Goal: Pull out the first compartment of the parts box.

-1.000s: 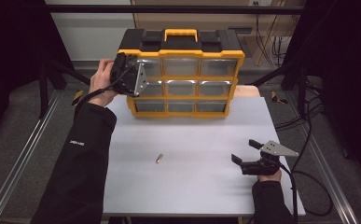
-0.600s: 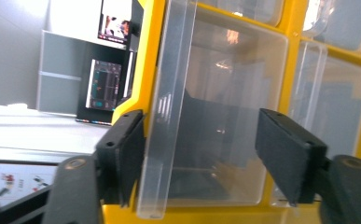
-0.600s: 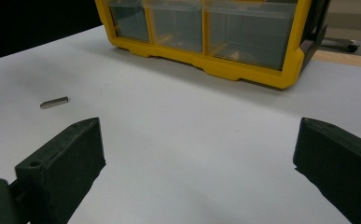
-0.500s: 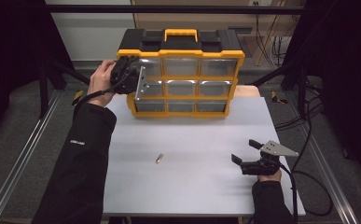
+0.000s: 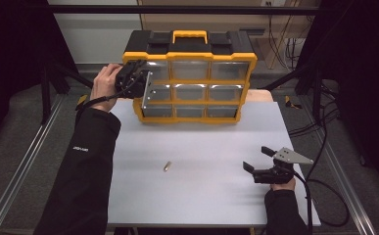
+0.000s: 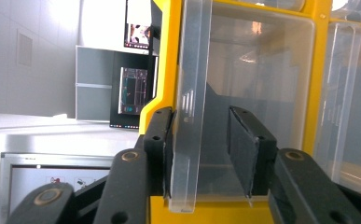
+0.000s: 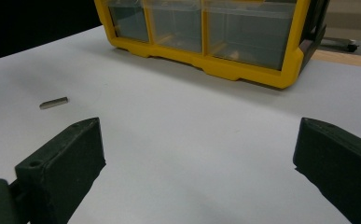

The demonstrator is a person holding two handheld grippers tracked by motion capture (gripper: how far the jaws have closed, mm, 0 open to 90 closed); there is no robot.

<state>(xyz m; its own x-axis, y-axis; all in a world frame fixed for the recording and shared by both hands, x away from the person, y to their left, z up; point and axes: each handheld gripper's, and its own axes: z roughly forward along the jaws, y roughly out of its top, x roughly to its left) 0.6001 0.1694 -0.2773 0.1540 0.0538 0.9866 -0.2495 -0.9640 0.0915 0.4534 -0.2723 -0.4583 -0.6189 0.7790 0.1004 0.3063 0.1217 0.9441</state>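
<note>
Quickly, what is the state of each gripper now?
Left gripper: jaws just closing around the clear drawer handle, one pad touching, not yet clamped.
Right gripper: open, holding nothing.

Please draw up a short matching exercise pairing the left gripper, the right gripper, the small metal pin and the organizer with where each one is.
Things:
1. left gripper
2. right gripper
3. metal pin
4. yellow organizer

Places or states:
A. lying alone mid-table
B. standing at the table's far edge
C. jaws closing around a clear drawer's handle
D. jaws wide open, low over the table near the person

Pairs: 1-C, 2-D, 3-A, 4-B
</note>
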